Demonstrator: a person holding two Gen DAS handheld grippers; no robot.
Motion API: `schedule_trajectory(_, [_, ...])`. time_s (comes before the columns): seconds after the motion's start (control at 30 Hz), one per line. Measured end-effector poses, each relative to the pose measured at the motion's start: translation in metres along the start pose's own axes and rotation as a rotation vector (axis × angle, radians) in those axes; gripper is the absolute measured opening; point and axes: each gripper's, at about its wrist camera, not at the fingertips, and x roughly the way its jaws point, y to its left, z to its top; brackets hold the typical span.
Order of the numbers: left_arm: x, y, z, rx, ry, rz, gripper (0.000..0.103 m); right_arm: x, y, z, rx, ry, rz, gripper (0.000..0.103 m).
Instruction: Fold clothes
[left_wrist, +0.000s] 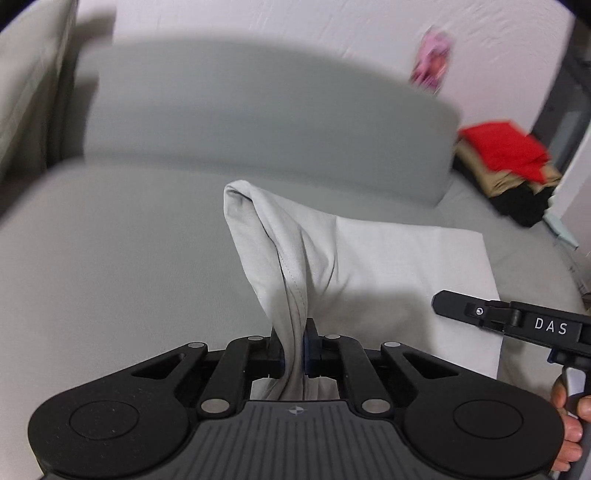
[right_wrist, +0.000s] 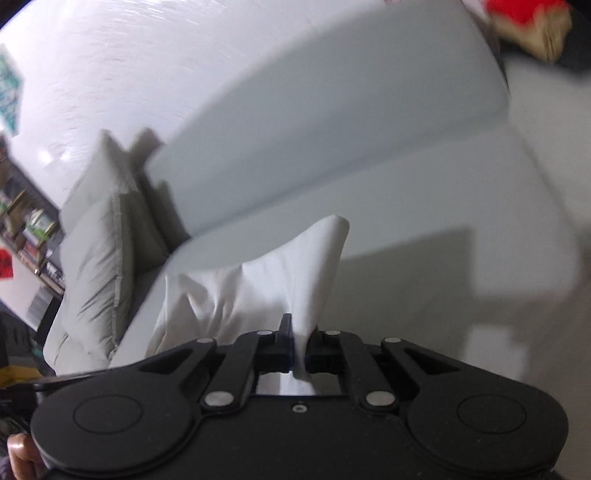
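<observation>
So the grey sofa fills pretty much everything here, and its big back cushion runs along right behind the pale garment, which lies on the seat with one part flat and its near edge pulled up off the fabric. Over at the sofa's left end there's a lighter throw pillow leaning against the arm, and beyond that end a shelf with clutter, too blurry to say what's on it. At the sofa's right end sits a stack of folded clothes, red on top, tan and black under it, well apart from the garment. The seat to the left of the garment is bare right up to the front edge, so that side's wide open, and the right side has bare seat too before the stack. left gripper has its jaws clamped on a bunched fold of the garment, with a hemmed edge running down into them. right gripper is likewise pinched tight on a raised peak of the same cloth
</observation>
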Motion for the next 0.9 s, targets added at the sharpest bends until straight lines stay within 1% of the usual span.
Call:
schedule_trajectory(0.07, [-0.034, -0.017, -0.001, 0.032, -0.085, 0.004, 0.007, -0.035, 0.019, 0.002, -0.034, -0.06, 0.018, 0.005])
schedule_trajectory(0.1, [-0.05, -0.026, 0.0, 0.044, -0.119, -0.007, 0.007, -0.054, 0.026, 0.003, -0.041, -0.092, 0.027, 0.005])
schedule_trajectory(0.2, [-0.092, -0.054, 0.0, 0.082, -0.195, -0.067, 0.007, -0.116, 0.04, 0.006, -0.044, -0.186, 0.047, 0.005])
schedule_trajectory(0.3, [-0.122, -0.093, 0.002, 0.13, -0.272, -0.129, 0.007, -0.182, 0.047, 0.011, -0.038, -0.281, 0.044, 0.005])
schedule_trajectory(0.4, [-0.151, -0.133, 0.005, 0.172, -0.354, -0.213, 0.007, -0.25, 0.048, 0.014, -0.028, -0.379, 0.029, 0.005])
schedule_trajectory(0.57, [-0.188, -0.195, 0.006, 0.238, -0.452, -0.371, 0.007, -0.344, 0.06, 0.013, -0.053, -0.542, -0.054, 0.005])
schedule_trajectory(0.63, [-0.193, -0.219, 0.005, 0.263, -0.457, -0.434, 0.007, -0.375, 0.059, 0.01, -0.055, -0.591, -0.091, 0.005])
schedule_trajectory(0.73, [-0.179, -0.256, 0.004, 0.278, -0.402, -0.513, 0.007, -0.413, 0.039, 0.003, -0.028, -0.621, -0.142, 0.005])
schedule_trajectory(0.8, [-0.159, -0.281, 0.0, 0.303, -0.351, -0.52, 0.007, -0.427, 0.02, 0.001, 0.0, -0.62, -0.178, 0.005])
schedule_trajectory(0.9, [-0.116, -0.307, -0.005, 0.33, -0.271, -0.512, 0.007, -0.424, -0.023, -0.004, 0.068, -0.595, -0.219, 0.005])
